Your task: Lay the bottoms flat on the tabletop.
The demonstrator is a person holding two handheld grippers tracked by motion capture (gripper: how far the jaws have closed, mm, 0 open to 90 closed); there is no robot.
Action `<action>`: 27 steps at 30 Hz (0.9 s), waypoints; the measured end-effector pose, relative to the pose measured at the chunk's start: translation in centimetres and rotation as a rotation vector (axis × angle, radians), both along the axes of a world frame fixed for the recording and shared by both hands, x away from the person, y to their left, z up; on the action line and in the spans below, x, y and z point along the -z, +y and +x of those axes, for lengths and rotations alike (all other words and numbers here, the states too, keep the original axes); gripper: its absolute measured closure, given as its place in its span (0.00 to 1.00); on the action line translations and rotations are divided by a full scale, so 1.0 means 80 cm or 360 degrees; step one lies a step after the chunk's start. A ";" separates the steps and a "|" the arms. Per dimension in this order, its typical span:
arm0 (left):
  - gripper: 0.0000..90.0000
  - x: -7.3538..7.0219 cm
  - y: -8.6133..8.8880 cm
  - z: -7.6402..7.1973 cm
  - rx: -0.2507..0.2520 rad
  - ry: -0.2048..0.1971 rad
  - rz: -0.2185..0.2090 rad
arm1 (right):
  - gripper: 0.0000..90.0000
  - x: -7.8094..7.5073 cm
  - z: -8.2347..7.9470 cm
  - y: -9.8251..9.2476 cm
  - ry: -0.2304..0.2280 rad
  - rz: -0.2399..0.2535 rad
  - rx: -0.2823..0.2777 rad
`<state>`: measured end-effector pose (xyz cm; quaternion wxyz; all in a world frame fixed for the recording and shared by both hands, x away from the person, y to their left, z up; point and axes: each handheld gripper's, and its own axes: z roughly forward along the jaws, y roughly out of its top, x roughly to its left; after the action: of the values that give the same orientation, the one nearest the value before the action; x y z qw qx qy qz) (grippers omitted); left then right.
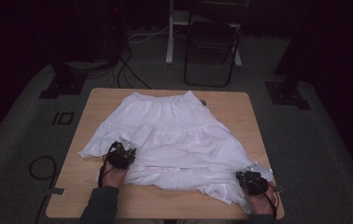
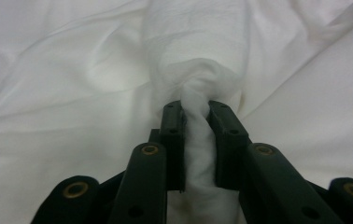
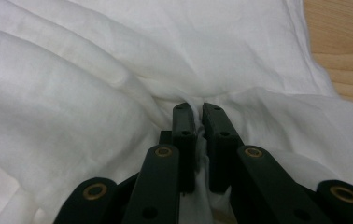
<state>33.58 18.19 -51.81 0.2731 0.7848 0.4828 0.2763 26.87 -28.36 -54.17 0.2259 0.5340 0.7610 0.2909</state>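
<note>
On the table (image 1: 240,100) the skirt (image 1: 174,126) lies spread; left gripper (image 2: 195,109) pinches a bunched fold, right gripper (image 3: 198,112) clamps the hem; better lift both together, keeping cloth taut.

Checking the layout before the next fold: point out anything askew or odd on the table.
The white skirt lies skewed: its near-left hem is folded up onto itself where the left gripper pinches a bunched wad, and the near-right corner, pinched by the right gripper, overhangs the table edge.
</note>
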 end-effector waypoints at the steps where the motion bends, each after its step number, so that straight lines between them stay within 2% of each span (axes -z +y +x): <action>1: 0.87 -0.001 0.006 -0.005 -0.0021 -0.0013 0.0030 | 0.94 0.000 0.000 0.000 0.0001 0.0000 0.0000; 4: 0.89 -0.001 0.033 -0.019 -0.0084 -0.0025 0.0085 | 0.94 0.000 0.000 0.000 0.0008 0.0000 0.0001; 7: 0.91 0.004 0.064 -0.034 -0.0155 -0.0003 0.0117 | 0.94 -0.002 0.002 -0.003 0.0031 0.0015 0.0004; 12: 0.91 0.013 0.104 -0.060 -0.0250 0.0018 0.0069 | 0.94 -0.002 0.003 -0.003 0.0043 0.0013 0.0005; 14: 0.91 0.014 0.115 -0.069 -0.0299 0.0020 0.0081 | 0.94 -0.003 0.003 -0.005 0.0049 0.0010 0.0013; 17: 0.91 0.016 0.126 -0.082 -0.0338 0.0039 0.0110 | 0.94 -0.003 0.001 -0.011 0.0053 0.0013 0.0035; 19: 0.91 0.018 0.129 -0.091 -0.0337 0.0057 0.0129 | 0.94 -0.003 -0.001 -0.014 0.0053 0.0012 0.0047; 22: 0.91 0.019 0.132 -0.101 -0.0360 0.0067 0.0130 | 0.94 -0.003 -0.002 -0.016 0.0060 0.0010 0.0062; 25: 0.87 0.016 0.131 -0.108 -0.0371 0.0061 0.0100 | 0.94 -0.003 -0.003 -0.017 0.0053 -0.0002 0.0065; 27: 0.80 0.007 0.128 -0.114 -0.0323 0.0023 0.0052 | 0.94 -0.003 -0.003 -0.017 0.0053 -0.0005 0.0067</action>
<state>24.48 28.46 -52.38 0.2274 0.7382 0.5573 0.3046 26.59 -29.70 -53.91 0.2201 0.5543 0.7538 0.2759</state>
